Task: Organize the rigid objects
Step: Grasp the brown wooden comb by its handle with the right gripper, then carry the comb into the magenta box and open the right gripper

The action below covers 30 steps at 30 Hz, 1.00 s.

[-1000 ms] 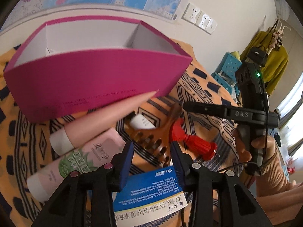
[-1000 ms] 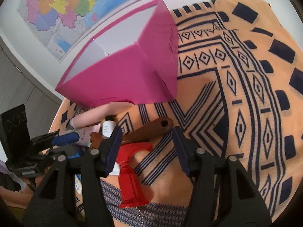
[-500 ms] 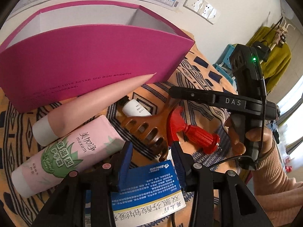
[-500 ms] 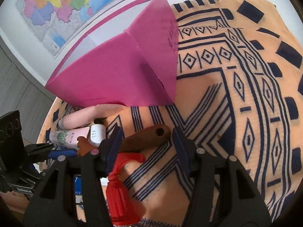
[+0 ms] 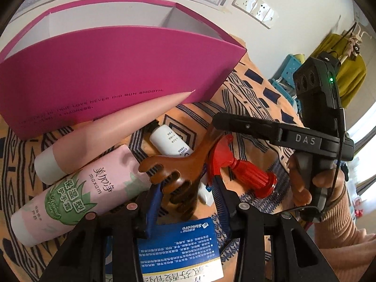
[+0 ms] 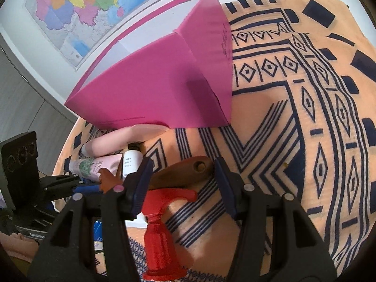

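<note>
Closing around the comb-like head of the brown wooden massager (image 5: 174, 176), the left tongs (image 5: 185, 195) are just narrowing, pads not clearly pressing yet. Right tongs (image 6: 181, 183) are standing released over its handle. Nothing is showing inside the pink box (image 5: 112, 70); tubes, bottle and red sprayer head (image 5: 244, 171) are lying on the patterned surface (image 6: 305, 117). Only the left view is showing the box's interior.
</note>
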Tool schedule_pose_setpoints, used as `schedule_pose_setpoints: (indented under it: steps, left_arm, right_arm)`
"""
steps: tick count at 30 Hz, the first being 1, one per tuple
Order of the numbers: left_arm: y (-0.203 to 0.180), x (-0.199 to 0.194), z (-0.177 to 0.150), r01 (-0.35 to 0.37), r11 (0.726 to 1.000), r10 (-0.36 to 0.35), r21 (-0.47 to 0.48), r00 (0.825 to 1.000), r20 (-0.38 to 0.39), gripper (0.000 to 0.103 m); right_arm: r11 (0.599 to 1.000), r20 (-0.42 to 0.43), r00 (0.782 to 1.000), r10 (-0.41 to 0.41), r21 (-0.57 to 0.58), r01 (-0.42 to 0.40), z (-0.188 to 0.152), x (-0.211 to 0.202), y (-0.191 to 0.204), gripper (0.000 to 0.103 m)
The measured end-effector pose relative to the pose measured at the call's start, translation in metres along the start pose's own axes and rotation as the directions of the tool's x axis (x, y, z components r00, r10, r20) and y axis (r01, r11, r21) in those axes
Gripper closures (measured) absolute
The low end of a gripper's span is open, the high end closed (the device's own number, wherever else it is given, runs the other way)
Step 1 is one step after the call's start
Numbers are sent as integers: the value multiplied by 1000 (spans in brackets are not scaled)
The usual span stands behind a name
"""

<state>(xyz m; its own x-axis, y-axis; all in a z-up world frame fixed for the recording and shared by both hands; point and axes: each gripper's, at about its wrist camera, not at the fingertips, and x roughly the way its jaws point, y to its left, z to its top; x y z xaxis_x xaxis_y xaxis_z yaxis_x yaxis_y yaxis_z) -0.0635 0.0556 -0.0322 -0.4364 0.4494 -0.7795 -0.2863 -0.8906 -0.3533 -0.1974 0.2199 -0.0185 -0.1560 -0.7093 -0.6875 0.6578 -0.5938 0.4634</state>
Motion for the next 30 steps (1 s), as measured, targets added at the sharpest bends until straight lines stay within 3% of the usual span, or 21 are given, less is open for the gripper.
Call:
schedule_pose_setpoints:
  steps: [3,5,11,22,30]
  left_arm:
    - [-1,0,2,-2,1000,2,7,1000,-2,74]
    - [0,1,3,0,1000,0,3,1000,-8,75]
    - [1,1,3,-38,999,38,2,999,-8,71]
    - [1,0,6,-16,1000,16,-27,1000,-18,74]
    - [-10,-22,12,3,1000,-3,1,999,33,74]
  right_arm:
    - [1000,0,1000,19,8,-19,-2,0,1,46]
    - [1000,0,1000,27,15,-27,-3,0,0,46]
    - [999,3,999,37,26,-37,-5,0,-4,46]
    - [999,12,999,35,17,-36,-7,-1,-3,47]
    - [999,61,997,38,26,-40,-4,-19,0,48]
